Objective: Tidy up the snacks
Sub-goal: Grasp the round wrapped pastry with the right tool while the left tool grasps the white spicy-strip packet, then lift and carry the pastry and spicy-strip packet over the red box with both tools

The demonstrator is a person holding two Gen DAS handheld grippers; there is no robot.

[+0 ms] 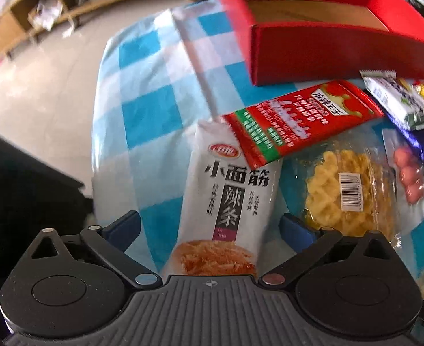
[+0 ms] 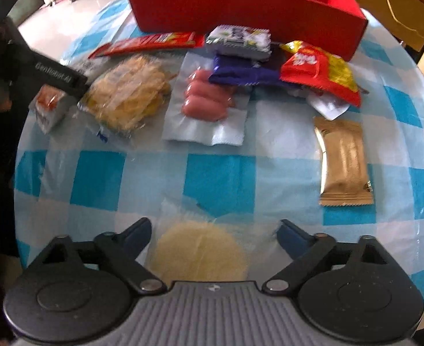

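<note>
While the left gripper (image 1: 209,230) gapes over a white spicy-strip packet (image 1: 226,196) near the table's (image 2: 220,178) edge, a red packet (image 1: 298,121) overlaps it; right gripper (image 2: 213,236) open astride a round wafer pack (image 2: 197,253).

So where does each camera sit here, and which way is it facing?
Left wrist: on the left tongs, angled steeply down at the white spicy-strip packet between their open tips.
Right wrist: on the right tongs, looking down over a round pale wafer; a hand shows at left.
Shared: red box, long red packet, sausages.
</note>
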